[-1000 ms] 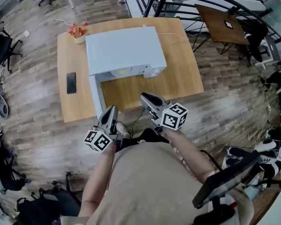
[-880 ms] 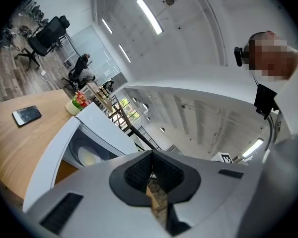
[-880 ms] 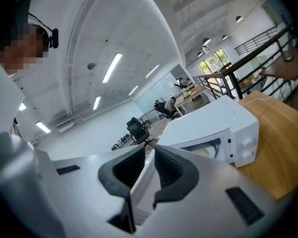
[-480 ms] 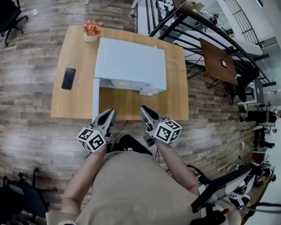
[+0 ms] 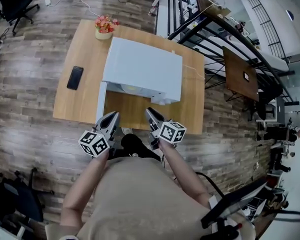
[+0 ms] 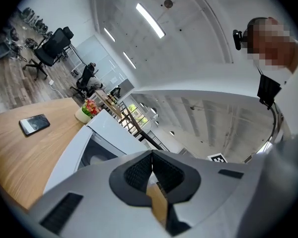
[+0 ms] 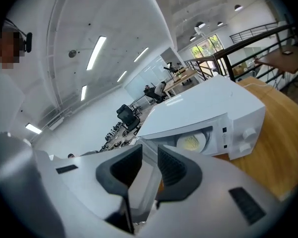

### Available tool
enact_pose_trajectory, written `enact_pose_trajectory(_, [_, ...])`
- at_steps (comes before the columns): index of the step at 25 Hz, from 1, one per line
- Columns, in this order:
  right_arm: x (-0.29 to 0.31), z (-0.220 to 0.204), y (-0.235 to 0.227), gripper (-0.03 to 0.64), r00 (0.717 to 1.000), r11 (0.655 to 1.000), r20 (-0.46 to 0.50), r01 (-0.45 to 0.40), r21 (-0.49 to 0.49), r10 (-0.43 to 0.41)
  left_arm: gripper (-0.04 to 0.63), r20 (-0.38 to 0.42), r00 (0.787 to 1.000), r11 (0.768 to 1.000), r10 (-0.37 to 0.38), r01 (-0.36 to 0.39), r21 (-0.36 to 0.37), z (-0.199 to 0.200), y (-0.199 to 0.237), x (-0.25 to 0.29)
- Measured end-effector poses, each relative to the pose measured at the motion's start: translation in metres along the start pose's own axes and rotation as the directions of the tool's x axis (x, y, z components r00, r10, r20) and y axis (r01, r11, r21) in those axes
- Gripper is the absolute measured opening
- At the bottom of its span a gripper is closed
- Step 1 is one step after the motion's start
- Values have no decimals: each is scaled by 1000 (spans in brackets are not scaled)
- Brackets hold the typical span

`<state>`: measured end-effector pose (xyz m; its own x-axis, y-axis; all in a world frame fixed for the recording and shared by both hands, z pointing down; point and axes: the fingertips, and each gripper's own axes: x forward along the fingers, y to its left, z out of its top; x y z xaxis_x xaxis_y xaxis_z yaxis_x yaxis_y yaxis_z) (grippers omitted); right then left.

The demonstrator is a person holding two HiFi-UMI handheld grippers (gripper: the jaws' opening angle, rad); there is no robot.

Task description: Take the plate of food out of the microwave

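Left gripper (image 5: 111, 115): jaws pressed together, nothing between them. Right gripper (image 5: 149, 111): jaws parted a little, just been opening, nothing between the pads. Both near the front edge of the table (image 5: 80, 106), apart from the microwave (image 5: 145, 69). Plate of food (image 7: 191, 142): inside the microwave. Door (image 5: 101, 101): swung open at the left, standing out toward the left gripper. Phone (image 5: 75, 77), flower pot (image 5: 104, 26): on the table beside the microwave. Plate mostly hidden under the microwave's top in the head view; food pale yellow, kind unclear.
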<state>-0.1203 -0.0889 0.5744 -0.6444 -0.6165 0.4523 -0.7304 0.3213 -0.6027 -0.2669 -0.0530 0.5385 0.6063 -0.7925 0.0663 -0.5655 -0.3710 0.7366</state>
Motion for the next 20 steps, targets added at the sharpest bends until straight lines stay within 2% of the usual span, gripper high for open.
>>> enact_pose_trajectory(3, [25, -3, -26, 78, 999, 998, -33, 6, 55, -4, 5, -6, 999, 998, 54, -53, 24, 3, 6, 10])
enact_pose_trajectory(6, [46, -6, -53, 181, 999, 991, -38, 2, 133, 3, 5, -11, 996, 996, 90, -89, 22, 3, 4, 20])
enact_pose_trajectory(10, [78, -19, -99, 186, 997, 969, -29, 78, 235, -74, 5, -38, 990, 990, 137, -135, 38, 0, 7, 33])
enact_pose_trajectory(16, [130, -59, -157, 186, 978, 904, -80, 209, 373, -193, 6, -60, 966, 966, 251, -246, 76, -7, 23, 43])
enact_pose_trajectory(20, [159, -74, -185, 186, 968, 855, -93, 250, 454, -234, 6, -62, 951, 950, 304, -298, 92, -14, 26, 51])
